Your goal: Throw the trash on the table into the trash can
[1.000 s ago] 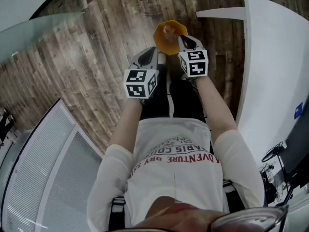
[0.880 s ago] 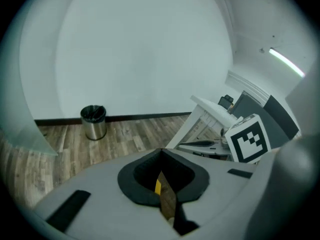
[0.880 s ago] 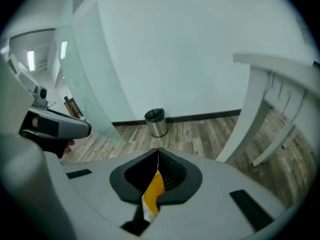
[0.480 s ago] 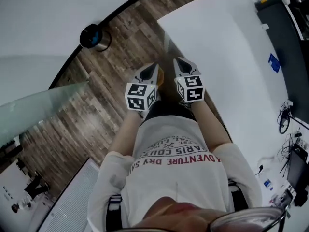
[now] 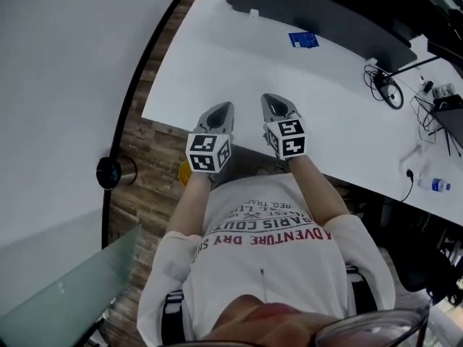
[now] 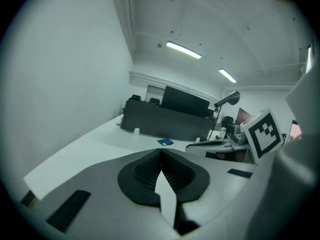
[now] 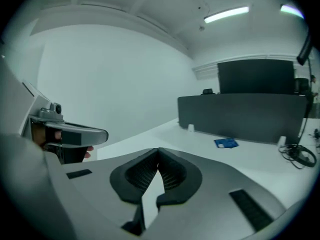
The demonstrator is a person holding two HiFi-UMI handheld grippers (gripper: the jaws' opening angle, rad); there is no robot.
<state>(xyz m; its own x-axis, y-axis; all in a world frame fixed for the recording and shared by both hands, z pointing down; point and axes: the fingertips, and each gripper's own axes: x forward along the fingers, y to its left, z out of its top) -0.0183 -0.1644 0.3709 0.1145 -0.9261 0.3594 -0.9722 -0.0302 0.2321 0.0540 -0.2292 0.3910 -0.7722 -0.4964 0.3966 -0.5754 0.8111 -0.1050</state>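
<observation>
Both grippers sit side by side at the near edge of the table (image 5: 217,63), pointing across it. The left gripper (image 5: 226,108) has its jaws pressed together with nothing between them, and so does the right gripper (image 5: 268,100). Empty and closed, they look as if a drop is finished and they are heading back for the next piece. That would also explain why they are level and aimed at the tabletop, not at the floor.

The can (image 5: 184,172) is on the floor below and behind the left gripper. Only a yellow sliver of it shows beside the forearm. A dark cylinder (image 5: 116,172) stands further out to that gripper's left.

The tabletop just ahead of the tips is bare. Well beyond the right gripper lies a blue card (image 5: 304,40), probably the trash still to be collected. A small white piece (image 5: 253,13) sits farther on, against the dark partition (image 5: 325,20). Cables (image 5: 383,89) and a bottle (image 5: 436,185) lie far off to the right gripper's right.

A second ago both grippers pointed down at the can, with its open mouth just past their tips and only floor around it. Since then the person has turned and the grippers have risen, so the table now lies in front and the can is behind.
</observation>
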